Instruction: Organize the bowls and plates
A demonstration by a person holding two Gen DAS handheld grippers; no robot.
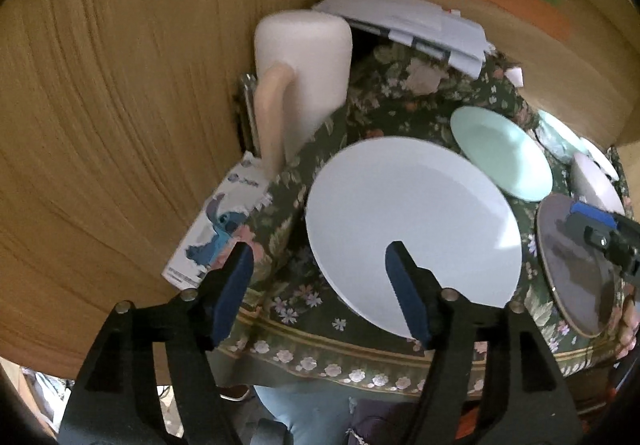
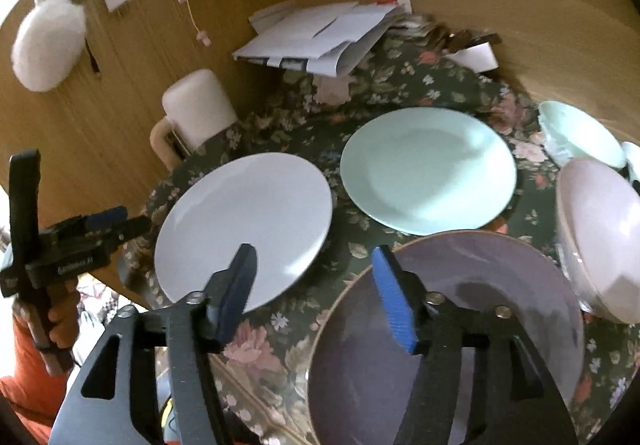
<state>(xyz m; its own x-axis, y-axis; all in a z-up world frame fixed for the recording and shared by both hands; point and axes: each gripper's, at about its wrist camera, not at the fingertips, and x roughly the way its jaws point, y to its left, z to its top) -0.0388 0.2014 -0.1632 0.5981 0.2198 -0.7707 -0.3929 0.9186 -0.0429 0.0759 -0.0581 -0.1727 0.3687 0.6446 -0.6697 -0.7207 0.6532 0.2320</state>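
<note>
A white plate (image 2: 244, 225), a mint plate (image 2: 428, 169) and a dark plate (image 2: 448, 325) lie flat on the floral tablecloth (image 2: 360, 93). The left gripper (image 1: 318, 273) gapes empty over the white plate's rim; the right gripper (image 2: 314, 277) gapes empty between white and dark plates.

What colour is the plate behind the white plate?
Pale mint green plate; clearest in the right wrist view.

Left gripper (image 1: 318, 287) jaws apart over white plate (image 1: 412, 221) near edge, nothing gripped, mint plate (image 1: 502, 153) behind, floral tablecloth (image 1: 320, 321)
</note>
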